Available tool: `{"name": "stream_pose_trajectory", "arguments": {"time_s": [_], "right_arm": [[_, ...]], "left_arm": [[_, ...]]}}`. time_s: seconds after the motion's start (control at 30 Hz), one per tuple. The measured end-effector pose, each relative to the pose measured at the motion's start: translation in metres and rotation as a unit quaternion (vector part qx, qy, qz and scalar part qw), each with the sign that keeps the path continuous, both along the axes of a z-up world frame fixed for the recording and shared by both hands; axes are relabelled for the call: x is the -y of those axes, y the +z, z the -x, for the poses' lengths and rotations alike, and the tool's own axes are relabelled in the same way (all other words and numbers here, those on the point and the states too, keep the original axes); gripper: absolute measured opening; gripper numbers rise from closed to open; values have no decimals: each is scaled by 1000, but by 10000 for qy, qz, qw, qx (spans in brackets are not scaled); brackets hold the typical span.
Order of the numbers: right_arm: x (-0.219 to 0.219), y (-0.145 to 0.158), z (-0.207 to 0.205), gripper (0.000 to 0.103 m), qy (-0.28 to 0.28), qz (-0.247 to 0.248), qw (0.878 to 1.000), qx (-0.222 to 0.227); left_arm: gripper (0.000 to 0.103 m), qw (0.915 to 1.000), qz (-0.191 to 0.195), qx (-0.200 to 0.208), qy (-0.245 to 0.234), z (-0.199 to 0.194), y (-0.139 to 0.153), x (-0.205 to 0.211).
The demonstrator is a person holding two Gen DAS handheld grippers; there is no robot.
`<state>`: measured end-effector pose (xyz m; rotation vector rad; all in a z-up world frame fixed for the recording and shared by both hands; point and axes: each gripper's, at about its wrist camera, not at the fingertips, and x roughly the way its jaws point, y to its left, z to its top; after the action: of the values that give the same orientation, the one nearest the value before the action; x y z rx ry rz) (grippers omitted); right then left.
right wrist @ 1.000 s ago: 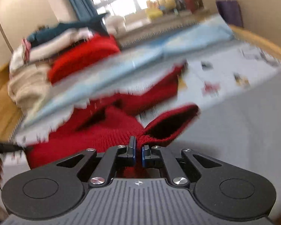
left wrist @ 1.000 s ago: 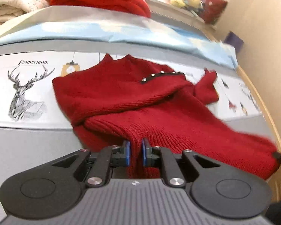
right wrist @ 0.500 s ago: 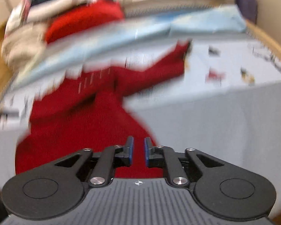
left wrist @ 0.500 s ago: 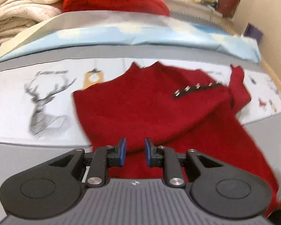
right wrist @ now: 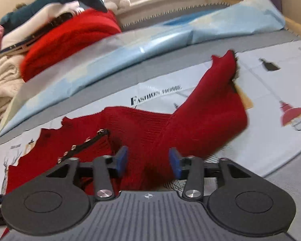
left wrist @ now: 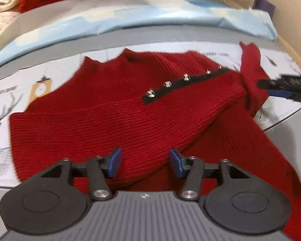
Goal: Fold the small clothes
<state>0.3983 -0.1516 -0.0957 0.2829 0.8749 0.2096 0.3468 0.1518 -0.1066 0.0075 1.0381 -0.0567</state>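
A small dark red knit sweater [left wrist: 114,112] with a black strip of silver snaps [left wrist: 182,84] lies on a printed white cloth. Its lower part is folded up over the chest. My left gripper [left wrist: 145,161] is open and empty, just above the folded edge. My right gripper [right wrist: 148,160] is open and empty, over the base of the right sleeve [right wrist: 208,108], which lies stretched out to the far right. The right gripper's fingertips [left wrist: 281,87] show at the right edge of the left wrist view, next to that sleeve.
The printed cloth [right wrist: 271,100] with deer and lamp pictures covers a grey mat. A light blue sheet [right wrist: 150,46] lies behind it. A bright red garment [right wrist: 70,40] and cream folded clothes [right wrist: 2,76] are stacked at the back left. A wooden edge [left wrist: 291,46] runs along the right.
Both grippers were shut on the sweater's bottom hem, carried it forward over the chest, let go and opened wide. The sweater now lies folded.
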Motion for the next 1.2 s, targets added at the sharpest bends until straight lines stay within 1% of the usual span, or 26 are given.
{"name": "stream_pose_trajectory", "arguments": {"time_s": [0.07, 0.13, 0.17, 0.2, 0.23, 0.27, 0.3, 0.37, 0.47, 0.5, 0.57, 0.63, 0.67, 0.7, 0.73, 0.77, 0.83, 0.87, 0.9, 1.0, 1.03, 1.07, 1.1, 1.13, 1.17, 1.2], "right_arm": [[-10, -16, -13, 64, 110, 172, 9994, -297], [-19, -28, -21, 64, 93, 413, 9984, -364], [-22, -31, -25, 61, 104, 540, 9978, -378], [-26, -34, -28, 54, 94, 683, 9970, -347], [-28, -34, -32, 48, 43, 828, 9962, -271], [-28, -35, -35, 32, -24, 964, 9951, -209], [-28, -35, -39, 16, -110, 1078, 9940, -153], [-17, -33, -45, 15, -304, 970, 9947, -120], [2, -23, -51, 13, -568, 902, 9942, 132], [10, -18, -52, 13, -649, 892, 9936, 252], [35, -8, -56, 13, -956, 751, 9915, 465], [72, 0, -58, 11, -1369, 500, 9875, 607], [88, 3, -56, 0, -1603, 473, 9836, 684], [105, 7, -52, 0, -1964, 754, 9740, 844], [123, 9, -47, 0, -2266, 906, 9653, 936], [148, 9, -41, 0, -2623, 831, 9568, 938], [188, 0, -30, 0, -3143, 626, 9453, 611], [201, -7, -26, 0, -3161, 461, 9466, 438], [207, -14, -23, 0, -3003, 214, 9530, 333], [189, -16, -25, 4, -2247, -52, 9739, 315], [177, -15, -27, 5, -2012, -163, 9787, 366], [165, -13, -32, 10, -1757, -306, 9832, 379], [150, -13, -37, 25, -1495, -466, 9869, 379], [135, -12, -41, 34, -1308, -565, 9891, 375], [123, -13, -45, 50, -1155, -618, 9908, 346], [109, -15, -49, 55, -976, -634, 9928, 272]], "left_arm": [[67, 9998, -3, -177, -103, -8, -13, 6], [67, 9990, -189, -313, -269, -14, -26, 16], [66, 9982, -390, -288, -346, -15, -30, 20], [63, 9971, -600, -247, -388, -17, -32, 21], [58, 9965, -705, -213, -393, -19, -32, 19], [32, 9970, -673, -162, -347, -22, -30, 14], [14, 9983, -527, -69, -221, -26, -24, 3], [13, 9983, -481, 260, 222, -31, -3, -26], [12, 9879, -899, 815, 966, -31, 30, -78], [12, 9822, -965, 957, 1300, -29, 40, -104], [11, 9680, -874, 1111, 2072, -22, 52, -161], [10, 9447, -899, 1195, 2920, -8, 56, -221], [10, 9324, -938, 1206, 3276, 0, 54, -246], [10, 9175, -929, 1191, 3678, 11, 51, -272], [10, 9053, -794, 1152, 4011, 20, 46, -294], [10, 8929, -469, 1098, 4341, 31, 39, -317], [10, 8620, 466, 951, 4957, 57, 17, -357], [10, 8457, 640, 823, 5233, 67, 8, -368], [11, 8305, 708, 691, 5482, 79, -1, -379], [14, 7994, 815, 166, 5951, 99, -17, -397], [15, 7922, 886, -95, 6038, 101, -18, -398], [22, 7870, 1015, -289, 6079, 103, -17, -398], [29, 7838, 1263, -356, 6069, 103, -14, -392], [34, 7852, 1562, -335, 5983, 103, -11, -384], [46, 7902, 1823, -332, 5842, 101, -8, -375], [60, 8002, 1986, -422, 5642, 95, -7, -363]]}}
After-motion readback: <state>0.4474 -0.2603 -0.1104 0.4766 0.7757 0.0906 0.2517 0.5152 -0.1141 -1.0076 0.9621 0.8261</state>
